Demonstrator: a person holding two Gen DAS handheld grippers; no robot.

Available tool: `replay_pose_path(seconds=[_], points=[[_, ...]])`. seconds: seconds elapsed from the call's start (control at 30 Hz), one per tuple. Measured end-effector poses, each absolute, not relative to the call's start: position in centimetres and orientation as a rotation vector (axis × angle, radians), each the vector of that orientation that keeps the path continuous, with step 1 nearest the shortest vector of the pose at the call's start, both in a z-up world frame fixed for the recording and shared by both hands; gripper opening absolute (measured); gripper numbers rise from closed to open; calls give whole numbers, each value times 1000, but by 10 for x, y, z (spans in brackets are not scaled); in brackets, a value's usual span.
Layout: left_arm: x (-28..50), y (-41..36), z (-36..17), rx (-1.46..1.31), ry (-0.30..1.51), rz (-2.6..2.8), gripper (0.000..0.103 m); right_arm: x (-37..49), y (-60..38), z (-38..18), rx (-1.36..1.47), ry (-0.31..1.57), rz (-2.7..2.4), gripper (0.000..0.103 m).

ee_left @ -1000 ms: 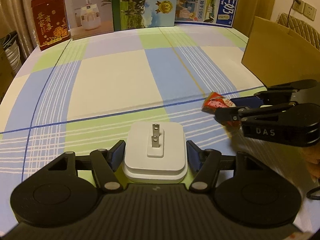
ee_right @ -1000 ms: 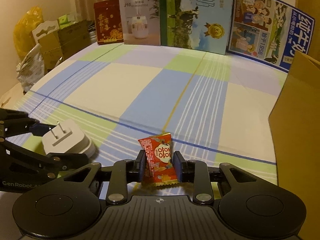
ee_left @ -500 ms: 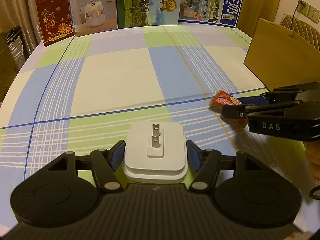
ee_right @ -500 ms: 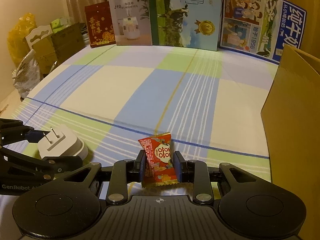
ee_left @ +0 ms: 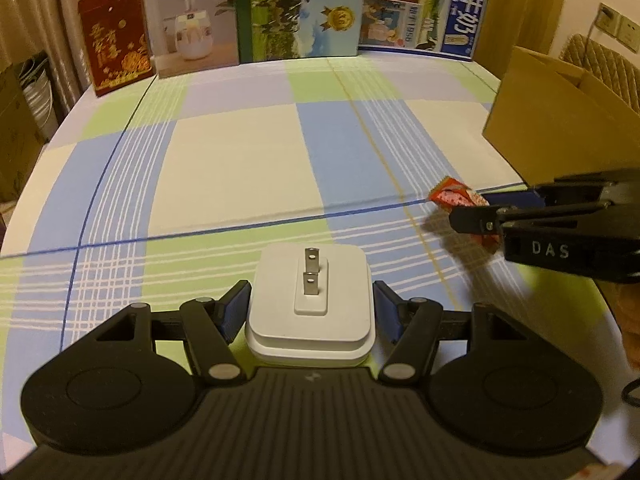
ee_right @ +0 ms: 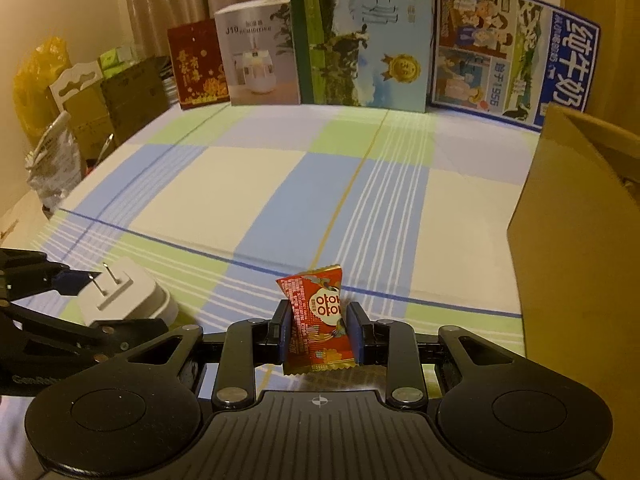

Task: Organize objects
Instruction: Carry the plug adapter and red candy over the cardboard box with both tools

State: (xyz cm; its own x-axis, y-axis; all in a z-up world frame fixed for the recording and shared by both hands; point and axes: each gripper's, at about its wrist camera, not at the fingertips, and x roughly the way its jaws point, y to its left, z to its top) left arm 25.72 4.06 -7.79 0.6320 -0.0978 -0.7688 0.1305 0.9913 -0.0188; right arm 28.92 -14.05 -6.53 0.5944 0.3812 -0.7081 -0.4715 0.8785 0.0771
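A white charger plug (ee_left: 310,276) with two metal prongs sits between the fingers of my left gripper (ee_left: 311,308), which is shut on its sides. The right wrist view shows the same plug (ee_right: 124,296) tilted and held just above the checked tablecloth (ee_right: 248,184). My right gripper (ee_right: 318,320) is shut on a red candy packet (ee_right: 316,312), which stands upright between the pads. From the left wrist view, the packet (ee_left: 456,196) hangs at the right, close to the cardboard box (ee_left: 552,120).
The open brown cardboard box (ee_right: 580,240) stands at the table's right edge. A red box (ee_left: 114,40), a humidifier box (ee_left: 188,28) and two milk cartons (ee_left: 296,8) line the far edge. Bags and cartons (ee_right: 80,112) are stacked off the left side.
Both grippers have kept their hold. The right gripper and candy packet have drifted right and farther away, toward the cardboard box. Both views have risen slightly.
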Motion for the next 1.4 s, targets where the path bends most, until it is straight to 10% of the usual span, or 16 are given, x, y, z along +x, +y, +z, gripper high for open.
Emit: replay_pose_path(seconds=[1.4], points=[[67, -91, 66, -14, 674, -251, 61, 55, -303, 82, 82, 612, 236, 26]])
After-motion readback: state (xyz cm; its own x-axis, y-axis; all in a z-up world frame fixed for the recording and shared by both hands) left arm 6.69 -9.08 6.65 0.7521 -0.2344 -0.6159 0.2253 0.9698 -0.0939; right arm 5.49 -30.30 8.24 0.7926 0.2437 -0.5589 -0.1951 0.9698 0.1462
